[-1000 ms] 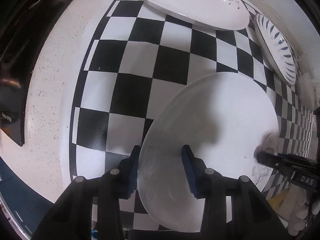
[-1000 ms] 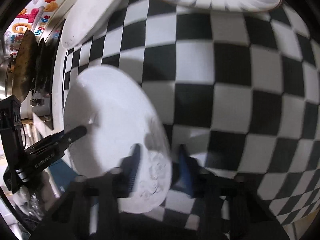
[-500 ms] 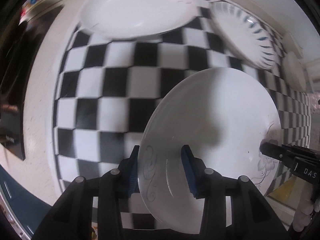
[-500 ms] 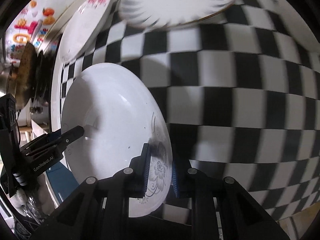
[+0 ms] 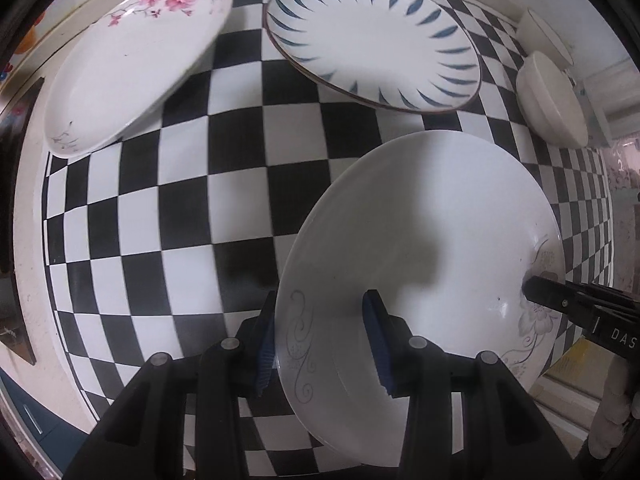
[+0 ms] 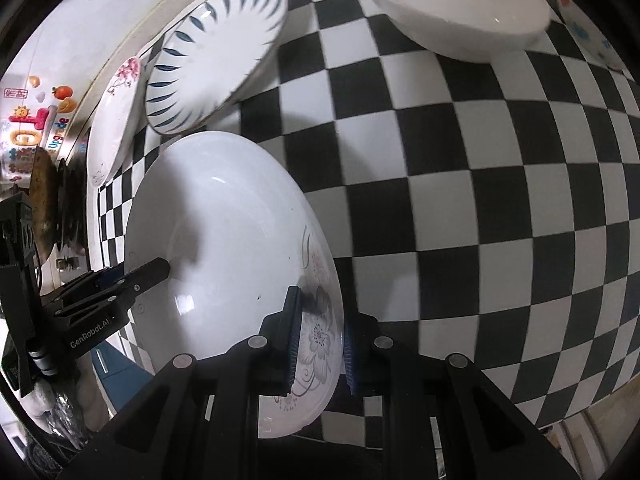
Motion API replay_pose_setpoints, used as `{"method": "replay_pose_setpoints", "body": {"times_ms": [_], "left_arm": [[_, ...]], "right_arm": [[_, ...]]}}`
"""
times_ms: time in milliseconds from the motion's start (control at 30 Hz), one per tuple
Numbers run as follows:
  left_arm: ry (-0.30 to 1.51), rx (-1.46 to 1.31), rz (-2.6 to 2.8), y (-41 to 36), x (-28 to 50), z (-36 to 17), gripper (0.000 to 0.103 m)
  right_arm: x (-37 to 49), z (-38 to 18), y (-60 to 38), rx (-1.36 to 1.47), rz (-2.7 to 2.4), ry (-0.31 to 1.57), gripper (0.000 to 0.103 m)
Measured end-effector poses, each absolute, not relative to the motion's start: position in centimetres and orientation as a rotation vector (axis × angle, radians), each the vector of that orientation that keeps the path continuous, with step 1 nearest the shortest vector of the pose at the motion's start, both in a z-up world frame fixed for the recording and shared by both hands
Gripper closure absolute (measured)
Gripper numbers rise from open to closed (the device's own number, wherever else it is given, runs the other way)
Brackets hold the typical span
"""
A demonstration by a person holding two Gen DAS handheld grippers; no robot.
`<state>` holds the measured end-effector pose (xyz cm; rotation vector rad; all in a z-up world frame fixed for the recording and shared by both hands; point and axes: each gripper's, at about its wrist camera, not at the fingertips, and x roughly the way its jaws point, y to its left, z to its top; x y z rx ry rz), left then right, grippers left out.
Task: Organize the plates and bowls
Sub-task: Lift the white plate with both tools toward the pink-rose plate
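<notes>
Both tongs are gripping one white plate (image 5: 424,240) with a grey flower print, which is sitting above the black-and-white checkered cloth (image 5: 168,208); whether it is touching the cloth cannot be told. The left gripper (image 5: 320,344) is clenching the plate's near rim between its blue-padded fingers (image 5: 374,336), one pad under the rim and one on the inner face beside a grey scroll pattern. The right gripper (image 6: 318,340) is clamping the opposite rim over the printed flower, and in the left wrist view it (image 5: 580,312) is showing white letters reading "DAS". In the right wrist view the left gripper (image 6: 120,284) is bearing the marking "GenRobot.AI". Beyond the held plate, a blue-leaf plate (image 5: 372,36) is lying on the cloth, with a pink-rose plate (image 5: 132,56) to its left, well apart from the held one. A plain white bowl (image 6: 452,4) is sitting farther to the right. Colourful stickers (image 6: 36,120) on the far-left wall are showing letters, too distorted to read reliably.
</notes>
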<state>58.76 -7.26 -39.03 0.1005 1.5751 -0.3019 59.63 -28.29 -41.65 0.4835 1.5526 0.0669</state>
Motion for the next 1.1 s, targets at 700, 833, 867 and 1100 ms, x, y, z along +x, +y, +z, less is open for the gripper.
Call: {"method": "replay_pose_setpoints", "body": {"times_ms": [700,833,867,1100], "left_arm": [[1.630,0.069,-0.246,-8.5,59.7,-40.4,0.065],[1.628,0.070,-0.242,-8.4,59.7,-40.5,0.065],[1.627,0.068,-0.241,-8.4,59.8,-40.4,0.065],[1.628,0.035,-0.234,-8.3,58.8,-40.7,0.065]], "right_arm": [[59.5,-44.5,-28.3,0.492,0.097,1.602,0.083],[59.4,-44.8,-28.4,0.505,0.099,1.603,0.082],[59.4,-44.9,-28.4,0.504,0.100,1.603,0.082],[59.7,-45.0,-28.5,0.507,0.114,1.618,0.082]]}}
